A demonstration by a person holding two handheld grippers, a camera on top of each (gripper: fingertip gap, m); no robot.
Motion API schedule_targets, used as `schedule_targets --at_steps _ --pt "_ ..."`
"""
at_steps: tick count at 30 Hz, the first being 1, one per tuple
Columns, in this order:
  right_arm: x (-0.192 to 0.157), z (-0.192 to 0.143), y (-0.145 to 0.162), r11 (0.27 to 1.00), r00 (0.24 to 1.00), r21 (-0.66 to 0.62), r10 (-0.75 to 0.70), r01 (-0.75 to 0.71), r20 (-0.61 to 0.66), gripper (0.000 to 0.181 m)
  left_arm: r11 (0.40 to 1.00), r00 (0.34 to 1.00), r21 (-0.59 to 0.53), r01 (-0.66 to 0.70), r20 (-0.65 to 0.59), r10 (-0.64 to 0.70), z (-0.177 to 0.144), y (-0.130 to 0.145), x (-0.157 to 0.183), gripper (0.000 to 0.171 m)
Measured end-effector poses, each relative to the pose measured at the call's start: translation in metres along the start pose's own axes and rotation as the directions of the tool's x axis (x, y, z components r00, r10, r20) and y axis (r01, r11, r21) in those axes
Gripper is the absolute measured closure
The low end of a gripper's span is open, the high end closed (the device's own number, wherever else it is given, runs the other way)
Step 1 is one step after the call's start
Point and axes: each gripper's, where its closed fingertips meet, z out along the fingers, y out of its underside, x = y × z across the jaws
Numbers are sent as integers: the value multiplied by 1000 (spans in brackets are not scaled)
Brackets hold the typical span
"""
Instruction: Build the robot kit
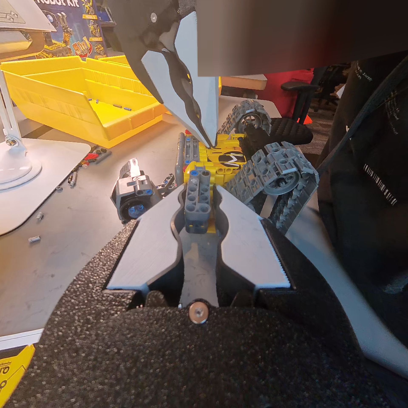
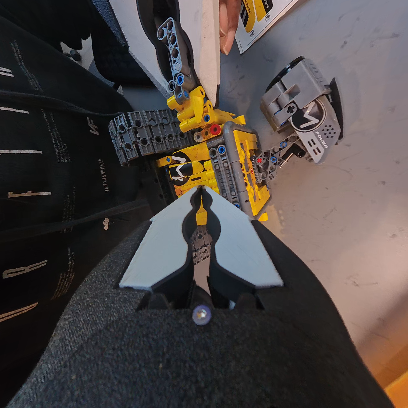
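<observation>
A yellow brick-built vehicle (image 1: 223, 163) with grey tracks (image 1: 276, 172) lies on the grey table; it also shows in the right wrist view (image 2: 198, 154). My left gripper (image 1: 199, 189) is shut on a grey holed beam (image 1: 197, 198) that sticks out from the vehicle's yellow end. It shows at the top of the right wrist view (image 2: 192, 97), with the beam (image 2: 172, 44) between its fingers. My right gripper (image 2: 200, 187) comes down from above with its tips pinched on the vehicle's yellow top panel; the left wrist view shows it too (image 1: 209, 144).
A grey motor block (image 1: 132, 194) lies next to the vehicle and hangs on it by small grey links (image 2: 271, 159). Yellow bins (image 1: 66, 92), a kit box (image 1: 72, 26), a white lamp base (image 1: 19, 167) and loose small parts (image 1: 95, 156) are at left. A person in dark clothing (image 1: 364, 176) is at the right. The left gripper's tips are roughly 7 cm from the right gripper's.
</observation>
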Motion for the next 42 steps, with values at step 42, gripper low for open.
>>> schedule_targets --at_steps 42 --pt "11 -7 -2 959 845 21 -237 281 -480 170 999 999 -15 -32 -2 32 0 0 6 151"
